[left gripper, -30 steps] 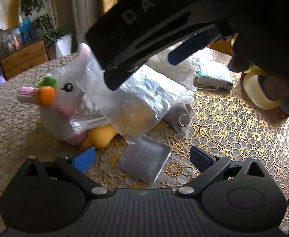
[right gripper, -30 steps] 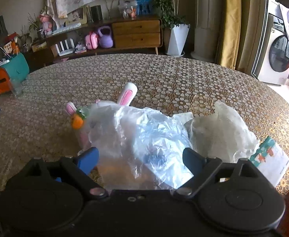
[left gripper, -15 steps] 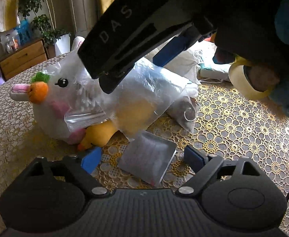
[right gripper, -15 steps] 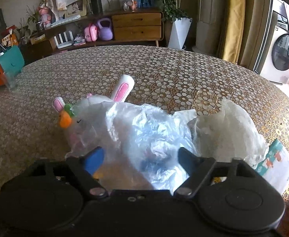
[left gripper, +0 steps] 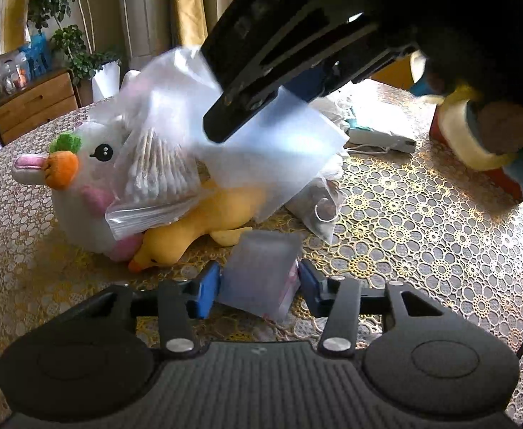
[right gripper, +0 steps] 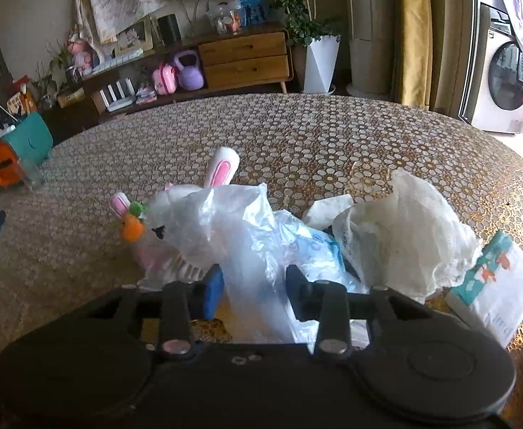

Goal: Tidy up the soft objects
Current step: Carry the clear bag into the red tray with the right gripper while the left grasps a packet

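Observation:
A white bunny plush (left gripper: 93, 175) with an orange carrot lies on the table against a yellow duck plush (left gripper: 204, 221). My right gripper (right gripper: 254, 291) is shut on a clear plastic bag (right gripper: 247, 246) and lifts it above the toys; it shows in the left wrist view (left gripper: 268, 150). A zip bag of cotton swabs (left gripper: 158, 182) leans on the bunny (right gripper: 175, 207). My left gripper (left gripper: 259, 286) has closed on a small flat grey packet (left gripper: 261, 271) lying on the table.
A white lace cloth (right gripper: 404, 236), a printed tissue pack (right gripper: 497, 286) and a small bag with a ring (left gripper: 320, 214) lie to the right. A tape roll (left gripper: 476, 136) is at far right. A teal and orange holder (right gripper: 15, 150) stands at the table's left edge.
Both grippers have narrowed from wide open. The right one has closed on the clear bag and raised it, uncovering the duck. The left one has closed around the grey packet.

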A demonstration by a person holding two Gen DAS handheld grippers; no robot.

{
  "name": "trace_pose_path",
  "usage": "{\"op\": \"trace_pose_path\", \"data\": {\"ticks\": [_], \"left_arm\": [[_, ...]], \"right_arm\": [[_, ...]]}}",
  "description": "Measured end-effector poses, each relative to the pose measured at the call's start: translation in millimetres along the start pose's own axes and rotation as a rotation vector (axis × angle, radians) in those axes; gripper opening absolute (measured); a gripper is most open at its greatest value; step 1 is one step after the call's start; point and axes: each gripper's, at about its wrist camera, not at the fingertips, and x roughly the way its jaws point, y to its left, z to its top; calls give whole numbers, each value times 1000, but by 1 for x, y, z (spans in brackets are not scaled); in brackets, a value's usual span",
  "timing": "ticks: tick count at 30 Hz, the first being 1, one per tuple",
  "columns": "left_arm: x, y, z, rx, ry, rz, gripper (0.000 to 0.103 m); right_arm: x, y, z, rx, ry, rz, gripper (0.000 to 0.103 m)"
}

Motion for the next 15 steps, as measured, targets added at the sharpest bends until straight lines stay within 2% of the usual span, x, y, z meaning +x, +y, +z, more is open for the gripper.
{"op": "trace_pose_path", "data": {"ticks": [3,5,8,15], "left_arm": [[1,-4,0,9,-1,7,42],[1,-5,1,11,1,18,41],[0,-6,1,12,4,28,40],[-5,-2,2,-18,25,45,40]], "right_arm": [[-10,-3,-1,10,-19,1,30],[-18,-5,-2,16,-38,1,22],[-28,-6,-4,29,-62,-2,17],[-53,-17,-7,84,-109,5,16]]}}
